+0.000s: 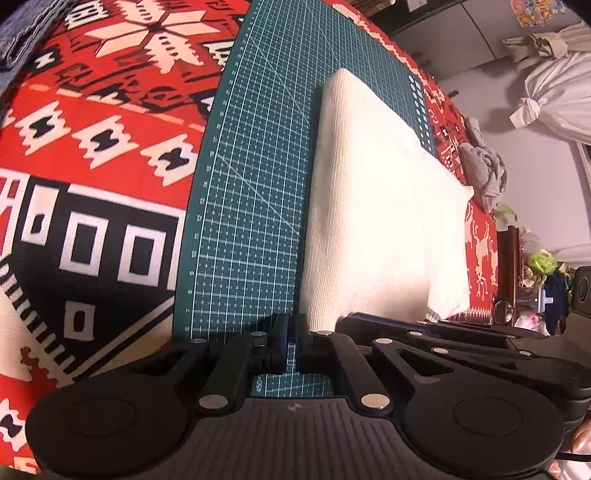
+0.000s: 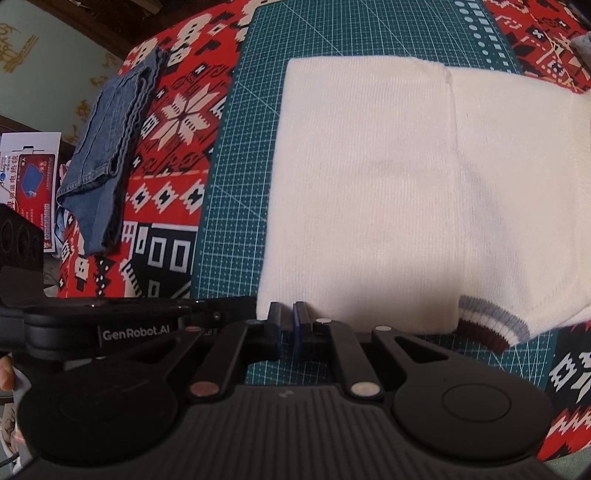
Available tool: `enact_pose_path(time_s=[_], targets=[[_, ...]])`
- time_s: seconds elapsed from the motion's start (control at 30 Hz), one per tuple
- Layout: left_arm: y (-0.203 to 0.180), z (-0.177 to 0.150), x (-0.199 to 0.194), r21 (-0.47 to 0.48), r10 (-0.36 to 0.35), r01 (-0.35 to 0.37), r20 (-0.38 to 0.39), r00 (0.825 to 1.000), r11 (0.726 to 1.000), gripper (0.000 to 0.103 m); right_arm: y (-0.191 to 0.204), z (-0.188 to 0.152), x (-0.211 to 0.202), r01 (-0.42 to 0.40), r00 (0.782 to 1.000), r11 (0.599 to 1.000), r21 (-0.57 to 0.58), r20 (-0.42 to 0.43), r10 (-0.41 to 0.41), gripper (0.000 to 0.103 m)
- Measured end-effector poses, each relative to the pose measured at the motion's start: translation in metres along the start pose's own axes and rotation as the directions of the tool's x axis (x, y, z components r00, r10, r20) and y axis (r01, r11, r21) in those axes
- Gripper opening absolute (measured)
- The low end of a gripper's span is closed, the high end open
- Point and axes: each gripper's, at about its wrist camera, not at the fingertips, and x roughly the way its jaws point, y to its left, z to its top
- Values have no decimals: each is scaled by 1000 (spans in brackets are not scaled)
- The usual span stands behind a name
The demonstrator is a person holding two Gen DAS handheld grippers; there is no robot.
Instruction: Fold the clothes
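A cream knit sweater (image 1: 373, 206) (image 2: 388, 192) lies folded into a rectangle on a green cutting mat (image 1: 251, 192) (image 2: 240, 192). A cuff striped grey, white and maroon (image 2: 491, 326) pokes out at its near edge. My left gripper (image 1: 291, 332) hovers over the mat just left of the sweater's near corner, fingers drawn together to a narrow slit with only mat showing through. My right gripper (image 2: 287, 317) sits at the sweater's near left corner, fingers likewise nearly touching, with no cloth visibly pinched. The two grippers are side by side.
A red, black and white patterned cloth (image 1: 110, 147) (image 2: 173, 122) covers the table. Folded blue jeans (image 2: 103, 155) (image 1: 22, 33) lie left of the mat. A crumpled grey garment (image 1: 484, 170) rests at the far table edge. A printed box (image 2: 29, 177) stands beyond the jeans.
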Motion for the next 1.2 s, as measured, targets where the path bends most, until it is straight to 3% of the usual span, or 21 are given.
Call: enact_pose_path(time_s=[0.37,0.67,0.8,0.9,1.03,1.2], targets=[[-2,0,-1,7,-3,3,9,1000,1000,2,-21,12,-6,20,998,998,60,53,-23,8],[-2,-3,-13,7,-17,16,56,998,1000,4,-17,-5,-12,57,998,998,33,1,-57,9],[-10,-8,-24,48,-6,0,106,994,999,5,-19,-7,-47,89,987,996,26,129,-92,11],[-18,-11,-28,84,23,-36,146,989,996,22,-29,-3,-60,76,978,995,70,187,-88,11],[-22,-9,-25,94,47,-62,158,986,994,23,-34,4,-44,87,977,992,96,187,-103,11],[-21,-8,-25,71,77,-92,185,980,993,28,-34,1,-17,135,983,987,87,113,-144,10]])
